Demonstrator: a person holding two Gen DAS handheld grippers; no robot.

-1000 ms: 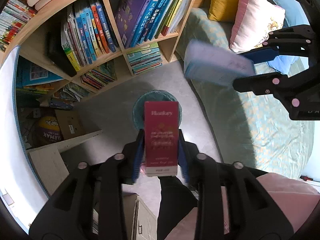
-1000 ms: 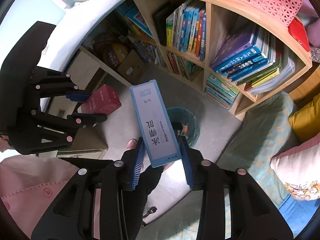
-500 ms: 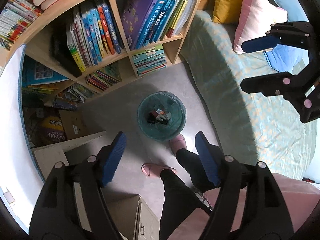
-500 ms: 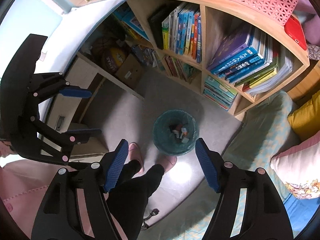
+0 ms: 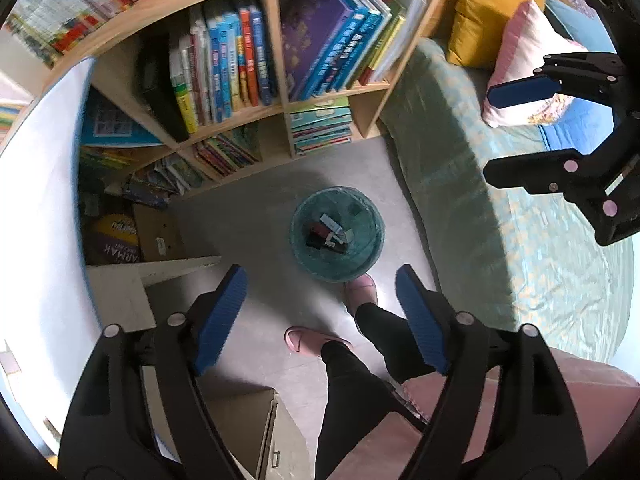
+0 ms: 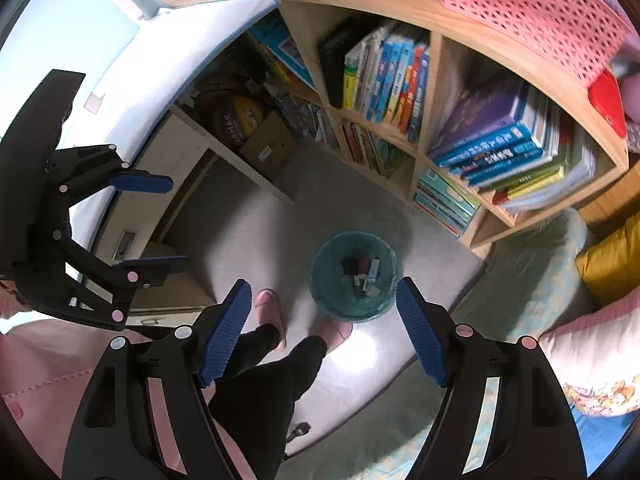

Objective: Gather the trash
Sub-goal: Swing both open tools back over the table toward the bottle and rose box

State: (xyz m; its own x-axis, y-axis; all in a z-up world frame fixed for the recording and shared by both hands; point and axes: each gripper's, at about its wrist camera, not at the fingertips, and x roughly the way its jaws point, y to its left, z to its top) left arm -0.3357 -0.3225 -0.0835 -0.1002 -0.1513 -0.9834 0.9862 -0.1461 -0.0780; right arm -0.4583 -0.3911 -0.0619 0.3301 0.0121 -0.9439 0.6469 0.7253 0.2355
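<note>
A round teal trash bin (image 5: 370, 216) (image 6: 386, 300) stands on the grey floor, straight below both grippers. Several small boxes (image 5: 326, 232) (image 6: 362, 272) lie inside it, red, dark and pale blue. My left gripper (image 5: 320, 276) points down over the bin; its jaws are opening and nothing is between them. My right gripper (image 6: 323, 285) hangs beside it, also opening wide with nothing between its blue pads. Each gripper shows in the other's view: the right gripper (image 5: 490, 133) over the bed, the left gripper (image 6: 176, 222) near the white desk.
A wooden bookshelf (image 5: 280, 40) full of books stands behind the bin. A green-covered bed (image 5: 500, 220) with pillows (image 5: 516, 76) lies to the right. The person's feet in pink slippers (image 5: 360, 286) are by the bin. A cardboard box (image 5: 160, 234) and a ball (image 5: 114, 236) sit under the white desk (image 5: 48, 200).
Both grippers opened. The red box left my left gripper and the pale blue box left my right one; both boxes now lie in the bin.
</note>
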